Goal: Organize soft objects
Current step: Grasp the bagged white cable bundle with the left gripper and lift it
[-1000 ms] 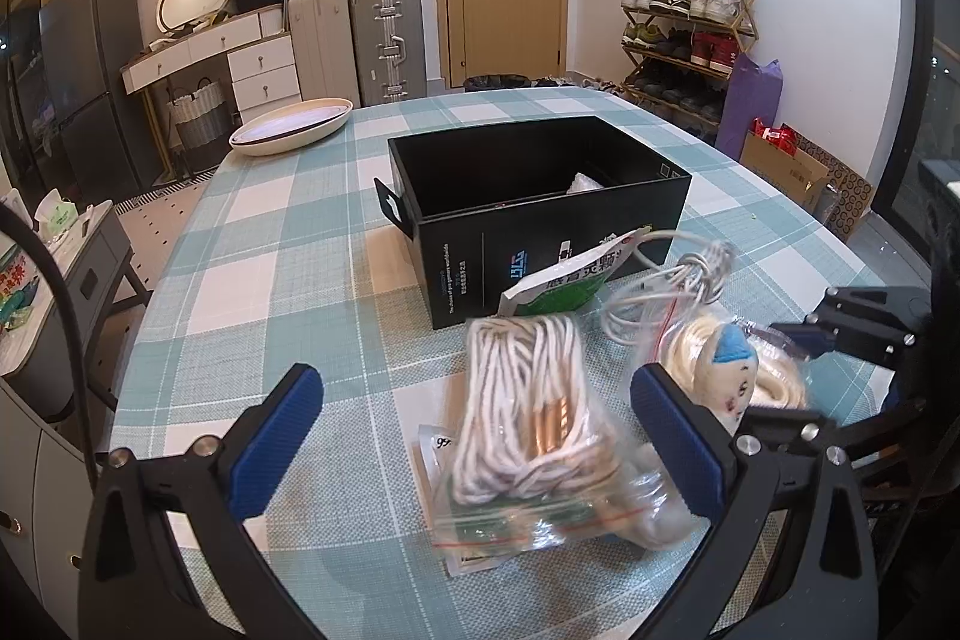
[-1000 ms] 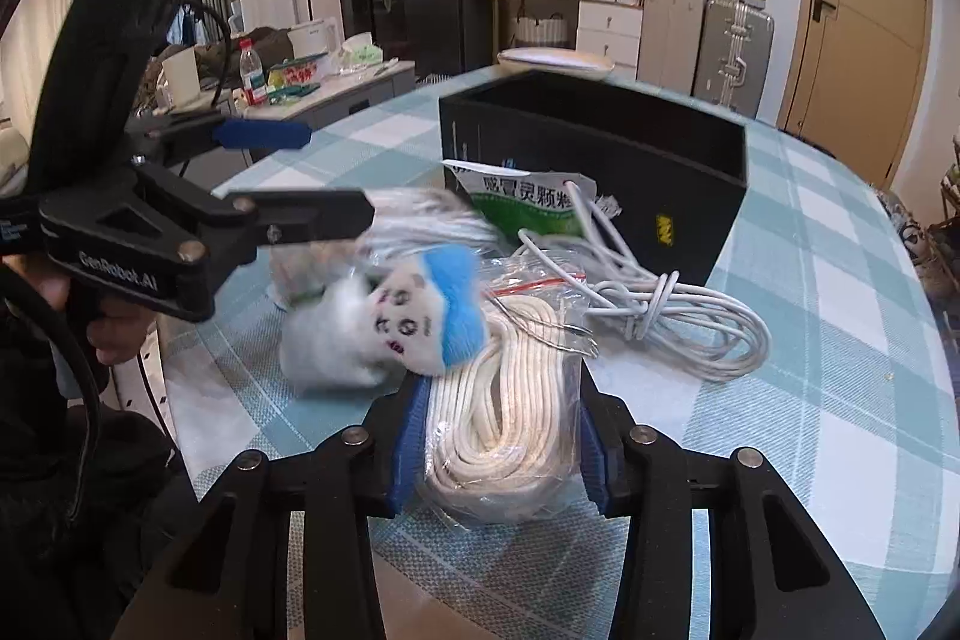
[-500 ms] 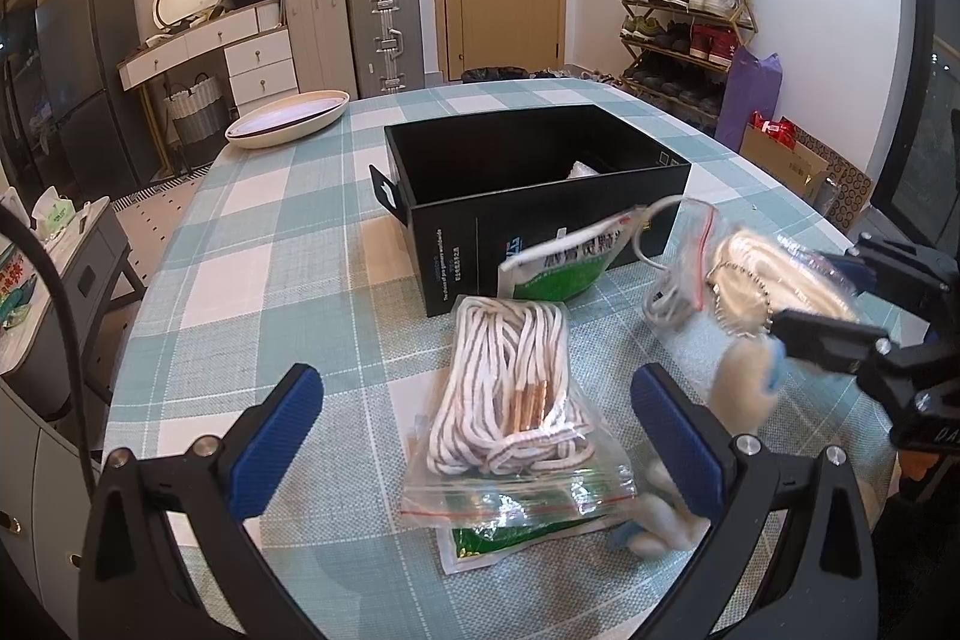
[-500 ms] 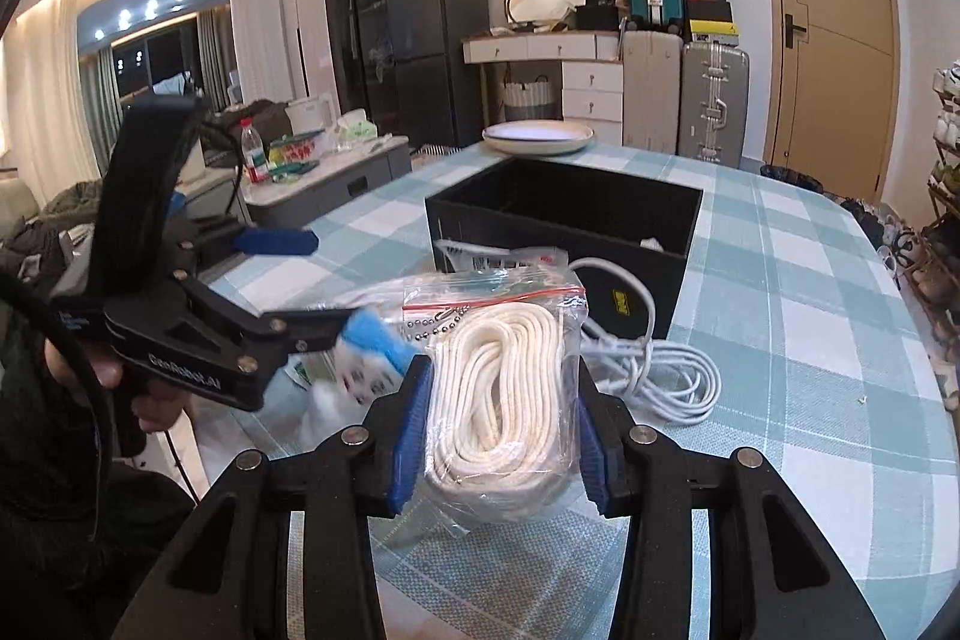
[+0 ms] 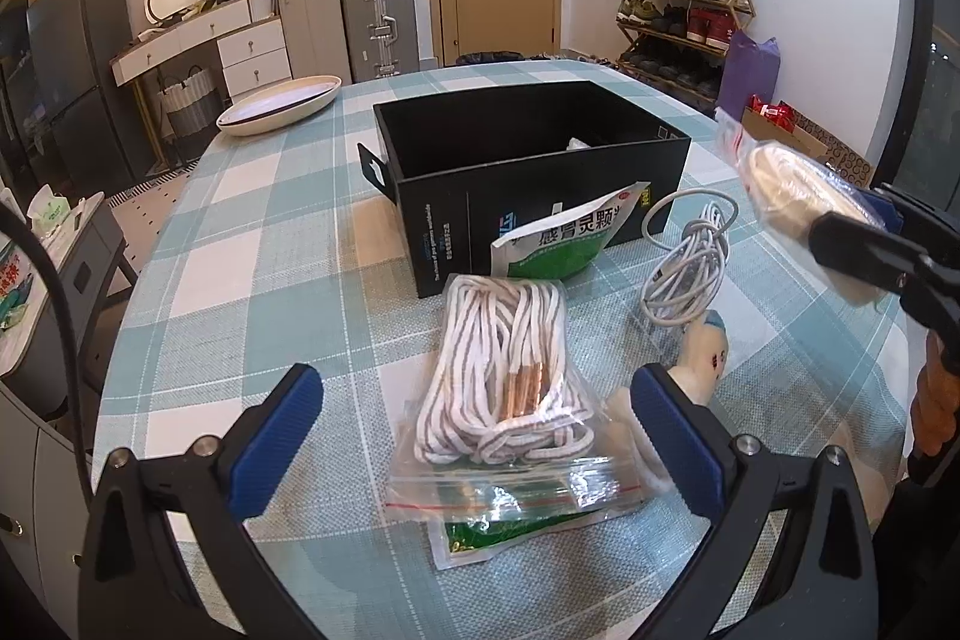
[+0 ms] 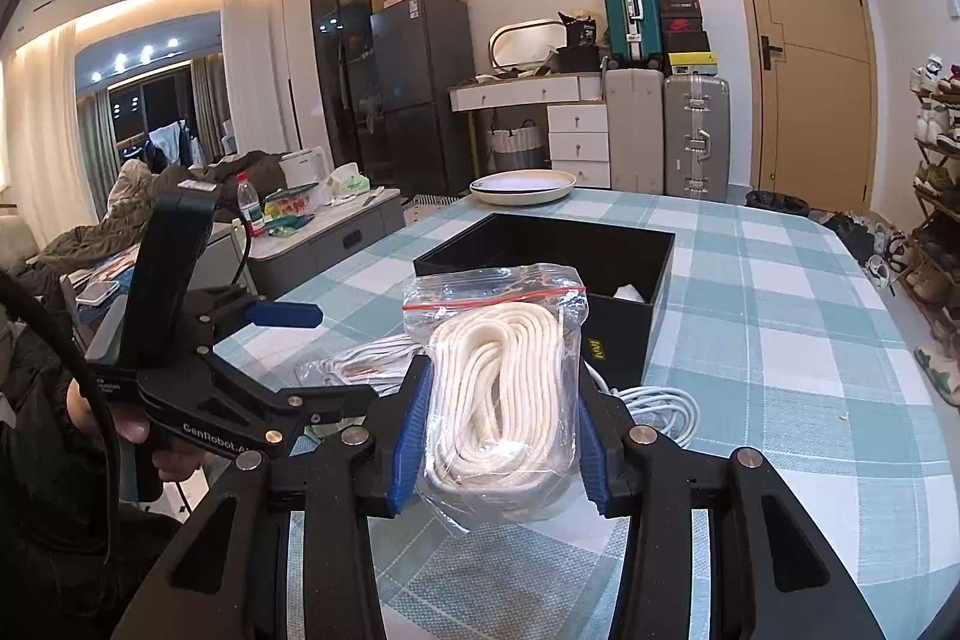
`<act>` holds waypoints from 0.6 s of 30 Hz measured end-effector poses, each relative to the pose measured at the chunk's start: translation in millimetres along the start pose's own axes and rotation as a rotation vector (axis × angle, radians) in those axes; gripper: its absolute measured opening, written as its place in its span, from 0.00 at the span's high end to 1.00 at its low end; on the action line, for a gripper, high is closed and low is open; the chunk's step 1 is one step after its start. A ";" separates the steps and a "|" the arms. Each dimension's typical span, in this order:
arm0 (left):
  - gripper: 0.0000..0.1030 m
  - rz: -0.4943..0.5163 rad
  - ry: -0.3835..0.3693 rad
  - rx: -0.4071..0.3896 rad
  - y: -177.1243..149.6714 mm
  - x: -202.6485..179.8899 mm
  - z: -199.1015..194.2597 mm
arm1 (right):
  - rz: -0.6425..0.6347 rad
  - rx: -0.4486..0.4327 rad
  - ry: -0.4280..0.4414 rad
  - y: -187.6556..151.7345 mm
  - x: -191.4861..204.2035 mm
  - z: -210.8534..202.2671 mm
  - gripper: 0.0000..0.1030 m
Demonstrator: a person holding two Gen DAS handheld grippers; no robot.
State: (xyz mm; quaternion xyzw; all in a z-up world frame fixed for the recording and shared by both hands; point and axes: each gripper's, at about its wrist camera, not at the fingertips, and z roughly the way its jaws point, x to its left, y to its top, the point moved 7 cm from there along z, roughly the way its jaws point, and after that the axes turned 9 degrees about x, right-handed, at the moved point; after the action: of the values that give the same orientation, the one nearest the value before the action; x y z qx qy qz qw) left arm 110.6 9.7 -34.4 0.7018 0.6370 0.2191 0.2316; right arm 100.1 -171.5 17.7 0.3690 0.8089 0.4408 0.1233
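Cream-white cord coiled inside one clear zip bag with a red seal strip (image 6: pixel 501 388) was clamped between the blue pads of the right gripper (image 6: pixel 498 436), whose jaws were clenched on it, lifted clear of the teal-and-white checked tablecloth (image 6: pixel 780 316). Seen from the left wrist, that same bag hung at three o'clock, off the cloth. One open black rectangular box (image 5: pixel 528 178) stood at twelve o'clock, with small white print on its near wall too fine to read and a small yellow mark on a corner. One green-and-white sachet printed with Chinese characters (image 5: pixel 564 238) leaned against the box front. One white cable bundle (image 5: pixel 687 274) lay at two o'clock. One second clear zip bag holding white-and-grey striped cord with copper tips (image 5: pixel 501 394) lay between the released jaws of the left gripper (image 5: pixel 474 430), its pads well apart from the bag. Beneath it, one green packet (image 5: pixel 474 532) showed at six o'clock. One small cream plush toy with a blue top (image 5: pixel 702 364) lay just beside the right-hand pad. One cream oval dish (image 5: pixel 279 105) sat at eleven o'clock. "GenRobot" was readable on the left gripper body in the right wrist view.
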 end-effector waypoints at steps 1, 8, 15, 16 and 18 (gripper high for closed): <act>0.00 0.000 0.000 0.003 -0.5 -0.2 0.8 | 0.004 -0.001 -0.002 -0.2 -1.3 -0.4 0.58; 0.00 -0.009 0.012 0.025 -3.4 1.2 10.1 | 0.014 0.004 -0.010 -1.6 -4.5 0.0 0.58; 0.15 -0.019 -0.031 0.027 -5.4 0.3 12.8 | 0.012 0.008 -0.008 -2.8 -3.1 0.8 0.58; 0.17 -0.022 -0.041 0.029 -5.7 -0.4 13.1 | 0.012 0.006 -0.010 -2.5 -3.4 0.6 0.58; 0.26 -0.023 -0.064 0.034 -6.7 -3.0 13.3 | 0.014 0.005 -0.008 -2.7 -3.2 0.5 0.58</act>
State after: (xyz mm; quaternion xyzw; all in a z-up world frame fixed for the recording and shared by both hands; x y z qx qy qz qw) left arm 113.0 6.6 -49.0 0.7051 0.6408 0.1830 0.2425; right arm 101.3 -174.3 14.8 0.3768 0.8068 0.4382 0.1226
